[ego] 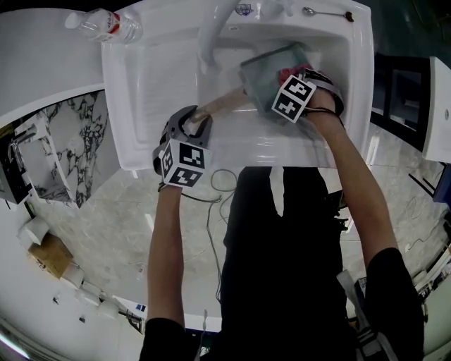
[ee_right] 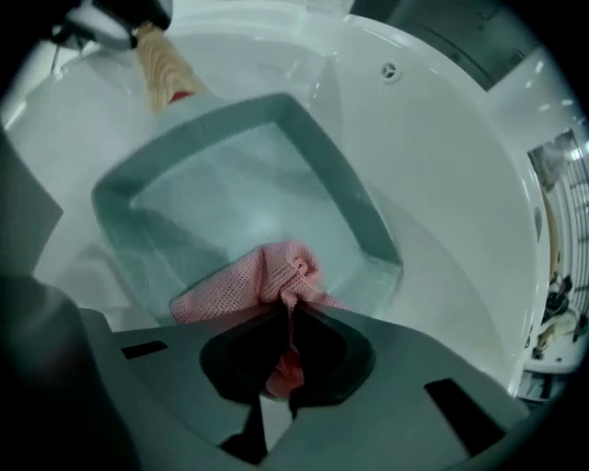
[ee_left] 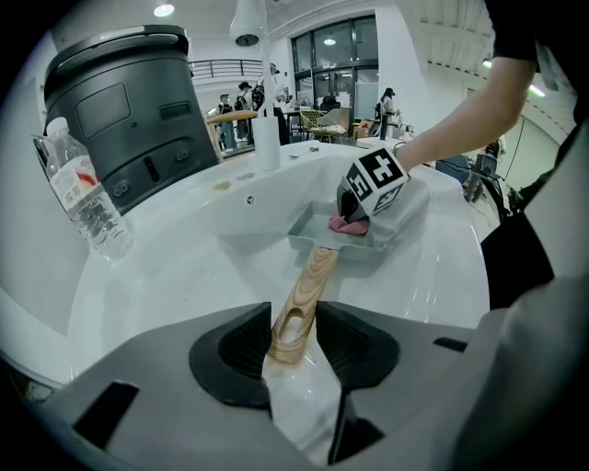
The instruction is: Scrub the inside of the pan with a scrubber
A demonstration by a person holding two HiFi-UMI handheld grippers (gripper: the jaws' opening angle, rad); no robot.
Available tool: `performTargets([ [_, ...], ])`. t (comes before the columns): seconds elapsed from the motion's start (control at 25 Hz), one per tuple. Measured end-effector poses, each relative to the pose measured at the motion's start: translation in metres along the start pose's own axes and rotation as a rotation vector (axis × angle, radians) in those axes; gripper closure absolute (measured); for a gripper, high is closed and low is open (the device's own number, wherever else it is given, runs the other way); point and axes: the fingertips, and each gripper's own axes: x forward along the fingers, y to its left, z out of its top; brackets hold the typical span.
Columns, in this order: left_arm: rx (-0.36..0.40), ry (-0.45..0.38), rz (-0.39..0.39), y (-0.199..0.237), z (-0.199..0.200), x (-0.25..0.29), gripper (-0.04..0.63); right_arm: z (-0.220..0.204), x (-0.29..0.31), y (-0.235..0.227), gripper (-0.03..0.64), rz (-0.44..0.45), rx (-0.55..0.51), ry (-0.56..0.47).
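Across the top of the head view, a white sink (ego: 141, 84) fills the frame, with a plastic water bottle (ego: 106, 25) lying on its upper left corner and a white faucet (ego: 215, 28) at the top centre. A square grey-green pan (ego: 264, 74) sits in the basin at the upper right, its wooden handle (ego: 222, 104) running down and left into the left gripper (ego: 197, 121). The right gripper (ego: 287, 79) points steeply down into the pan and presses a pink scrubber (ego: 285, 72) against its inside. Low in the left gripper view, the left gripper (ee_left: 294, 340) is clenched on the end of the wooden handle (ee_left: 308, 281), one dark pad touching each side of it. The handle leads up to the pan (ee_left: 308, 232) at the centre of the frame. There the right gripper (ee_left: 354, 216) stands over the scrubber (ee_left: 348, 224), which lies on the pan floor near the right wall. The water bottle (ee_left: 87, 198) rests at the left edge in front of a large dark grey container (ee_left: 129, 110). At the bottom of the right gripper view, the right gripper (ee_right: 287, 354) is clamped on the scrubber (ee_right: 262, 281), a bunched pink mesh cloth pinched between the pads. The cloth spreads out onto the near part of the pan floor. The pan (ee_right: 340, 184) fills the middle of the frame, lying in the sink (ee_right: 442, 166). Its wooden handle (ee_right: 166, 69) reaches into the upper left, where the left gripper (ee_right: 110, 23) shows as a blur.
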Motion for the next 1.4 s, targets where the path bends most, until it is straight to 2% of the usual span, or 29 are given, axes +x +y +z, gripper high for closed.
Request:
performTargets([
  [0.08,0.000,0.000,0.001,0.000,0.001,0.001,0.445,-0.016,0.005,-0.001,0.583,-0.021,-0.042,0.070],
  [0.16,0.004,-0.001,0.003,0.000,0.002,0.002,0.443,-0.026,0.006,0.004,0.583,0.033,0.030,0.107],
  [0.28,0.006,0.005,0.008,0.000,0.002,0.002,0.440,-0.028,0.001,0.020,0.583,0.222,0.219,0.119],
  [0.44,0.011,0.006,0.009,0.000,0.002,0.002,0.439,-0.009,-0.015,0.044,0.583,0.555,0.434,0.045],
  [0.56,0.023,0.007,0.010,-0.001,0.001,0.003,0.437,0.015,-0.031,0.066,0.583,0.772,0.470,-0.017],
  [0.76,0.017,0.001,-0.002,-0.001,0.002,0.002,0.436,0.055,-0.051,0.089,0.583,0.919,0.448,-0.147],
  [0.84,0.026,0.001,-0.001,-0.001,0.002,0.002,0.437,0.070,-0.055,0.093,0.583,0.948,0.476,-0.195],
  [0.96,0.044,0.003,0.005,0.001,0.000,0.002,0.437,0.083,-0.055,0.087,0.583,0.929,0.488,-0.243],
  [1.2,0.063,0.001,0.014,0.000,0.000,0.002,0.437,0.106,-0.048,0.052,0.583,0.826,0.548,-0.383],
  [1.4,0.066,0.003,0.012,0.001,-0.001,0.002,0.437,0.127,-0.043,0.023,0.581,0.693,0.630,-0.496],
])
